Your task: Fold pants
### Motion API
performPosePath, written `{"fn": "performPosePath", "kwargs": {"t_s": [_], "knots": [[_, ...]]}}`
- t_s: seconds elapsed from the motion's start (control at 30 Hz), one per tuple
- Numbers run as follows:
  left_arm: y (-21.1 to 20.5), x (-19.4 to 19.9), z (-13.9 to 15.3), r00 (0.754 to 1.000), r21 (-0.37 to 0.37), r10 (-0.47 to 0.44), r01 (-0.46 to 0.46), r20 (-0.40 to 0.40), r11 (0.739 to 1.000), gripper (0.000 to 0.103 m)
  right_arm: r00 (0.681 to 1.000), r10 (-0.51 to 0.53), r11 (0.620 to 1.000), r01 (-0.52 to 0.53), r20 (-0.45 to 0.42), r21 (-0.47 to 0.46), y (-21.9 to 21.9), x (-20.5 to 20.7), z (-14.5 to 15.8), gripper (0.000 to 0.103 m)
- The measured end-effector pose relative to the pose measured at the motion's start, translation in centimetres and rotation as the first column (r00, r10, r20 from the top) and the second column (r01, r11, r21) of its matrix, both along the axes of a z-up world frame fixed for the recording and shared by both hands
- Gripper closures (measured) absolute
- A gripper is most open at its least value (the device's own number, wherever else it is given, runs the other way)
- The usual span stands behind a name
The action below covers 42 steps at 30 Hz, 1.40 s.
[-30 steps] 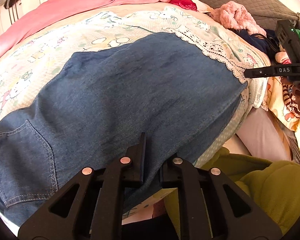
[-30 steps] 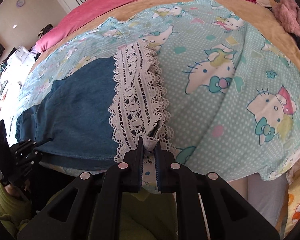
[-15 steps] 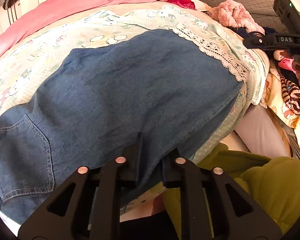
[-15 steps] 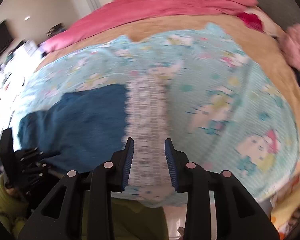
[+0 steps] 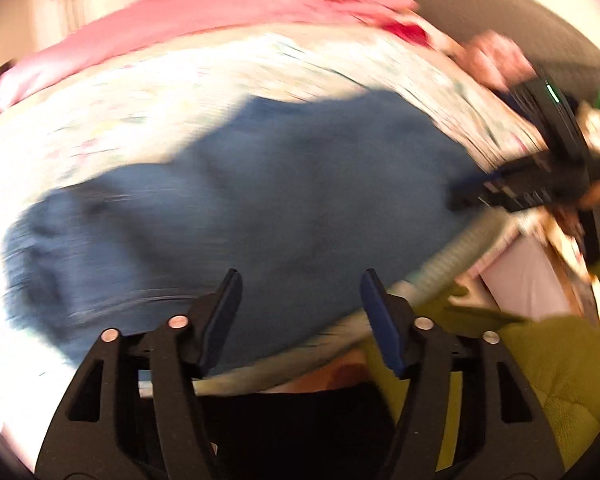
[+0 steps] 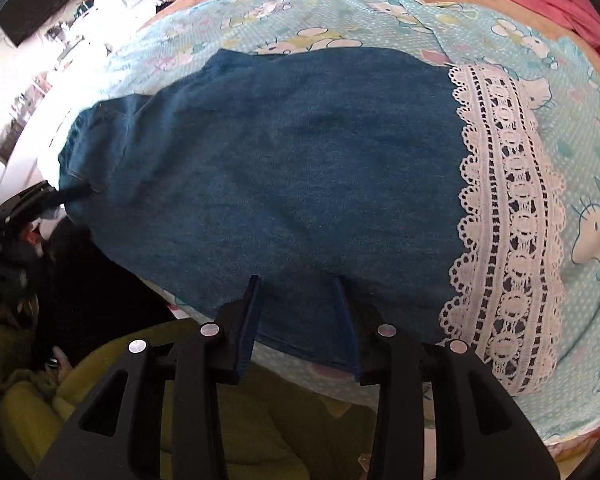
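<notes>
Cartoon-cat bedsheet point(image 6: 380, 16), white lace trim point(image 6: 508, 216), pink blanket point(image 5: 204, 20), green garment point(image 5: 560, 368)

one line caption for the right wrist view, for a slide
Right claw opening above the near edge of lace-trimmed denim pants on a cartoon-print blanket.

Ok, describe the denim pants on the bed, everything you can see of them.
The denim pants are blue, soft-looking denim with a wide white lace trim at the hem end and seam stitching at the opposite end. They lie folded and flat on the cartoon-print bedsheet, near edge at the bed's edge. The right hand-held gripper hovers over that edge, jaws opening, clamping nothing. The left hand-held gripper, jaws also opening, grips nothing.
</notes>
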State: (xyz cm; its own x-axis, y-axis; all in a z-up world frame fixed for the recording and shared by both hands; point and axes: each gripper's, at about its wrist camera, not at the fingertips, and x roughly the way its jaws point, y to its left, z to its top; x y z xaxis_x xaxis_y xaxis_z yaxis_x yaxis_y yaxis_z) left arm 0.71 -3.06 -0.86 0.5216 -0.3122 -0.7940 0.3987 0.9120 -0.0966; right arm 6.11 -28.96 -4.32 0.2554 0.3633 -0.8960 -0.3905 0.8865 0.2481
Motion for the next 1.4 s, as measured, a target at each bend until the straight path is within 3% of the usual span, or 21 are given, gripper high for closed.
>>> {"fn": "performPosePath", "kwargs": {"t_s": [0.17, 0.2, 0.23, 0.37, 0.5, 0.57, 0.63, 0.73, 0.87, 1.03, 1.23, 1.3, 1.33, 1.37, 1.4], "knots": [[5.7, 2.3, 0.7, 0.968, 0.037, 0.252, -0.252, 0.001, 0.967, 0.044, 0.998, -0.010, 0.999, 0.007, 0.062, 0.035, -1.8, 0.1, 2.0, 0.068], [6.2, 2.9, 0.5, 0.961, 0.045, 0.276, -0.276, -0.007, 0.960, 0.044, 0.997, -0.020, 0.999, 0.017, 0.071, 0.034, -2.2, 0.4, 2.3, 0.063], [6.5, 3.4, 0.3, 0.958, 0.052, 0.285, -0.284, -0.016, 0.957, 0.044, 0.997, -0.028, 0.999, 0.026, 0.076, 0.029, -2.5, 0.6, 2.4, 0.054], [6.6, 4.8, -1.4, 0.946, 0.170, 0.325, -0.322, 0.011, 0.931, 0.044, 0.996, -0.076, 0.995, 0.078, 0.036, -0.068, -4.2, 0.8, 0.9, 0.053], [6.0, 5.6, -2.1, 0.936, 0.203, 0.353, -0.346, 0.005, 0.916, 0.043, 0.995, -0.090, 0.994, 0.093, 0.042, -0.056, -5.4, 0.2, 0.6, 0.052], [4.8, 6.0, -1.2, 0.946, 0.209, 0.324, -0.317, 0.001, 0.925, 0.041, 0.996, -0.070, 0.995, 0.073, 0.048, -0.066, -5.2, 0.1, 0.9, 0.044], [4.4, 5.7, 0.5, 0.959, 0.162, 0.281, -0.282, 0.032, 0.946, 0.041, 0.996, -0.058, 0.998, 0.060, 0.061, -0.033, -5.2, 0.2, 1.7, 0.044], [3.0, 6.7, 2.2, 0.971, 0.162, 0.226, -0.237, 0.082, 0.958, 0.040, 0.990, -0.065, 0.998, 0.061, 0.122, 0.033, -5.8, 0.6, 3.6, 0.045], [0.8, 10.0, 3.4, 0.987, 0.070, 0.145, -0.149, 0.066, 0.986, 0.040, 0.980, -0.061, 0.997, 0.052, 0.187, 0.052, -6.5, 2.2, 5.1, 0.045], [-1.6, 15.4, 1.7, 0.997, 0.029, 0.080, -0.080, -0.023, 0.996, 0.040, 0.975, -0.070, 0.997, 0.061, 0.213, 0.050, -7.1, 3.9, 5.1, 0.045], [-3.6, 19.6, -2.2, 0.990, 0.046, 0.053, -0.047, -0.128, 0.998, 0.040, 0.972, -0.142, 0.988, 0.149, 0.187, -0.026, -6.4, 4.4, 2.3, 0.043], [-3.7, 20.4, -3.5, 0.982, -0.003, 0.062, -0.064, -0.179, 0.998, 0.048, 0.973, -0.149, 0.988, 0.154, 0.176, -0.012, -6.5, 4.4, 1.3, 0.043], [-3.6, 20.6, -3.8, 0.980, -0.024, 0.061, -0.067, -0.189, 0.997, 0.069, 0.972, -0.151, 0.988, 0.154, 0.179, -0.005, -6.4, 4.5, 0.9, 0.043], [-3.7, 20.7, -3.6, 0.979, -0.072, 0.043, -0.058, -0.199, 0.996, 0.102, 0.971, -0.149, 0.988, 0.152, 0.184, 0.001, -6.5, 4.3, 0.8, 0.043], [-3.5, 20.8, -3.4, 0.978, -0.120, 0.029, -0.055, -0.205, 0.991, 0.103, 0.971, -0.151, 0.988, 0.152, 0.187, 0.006, -6.6, 4.2, 0.8, 0.043]]}}
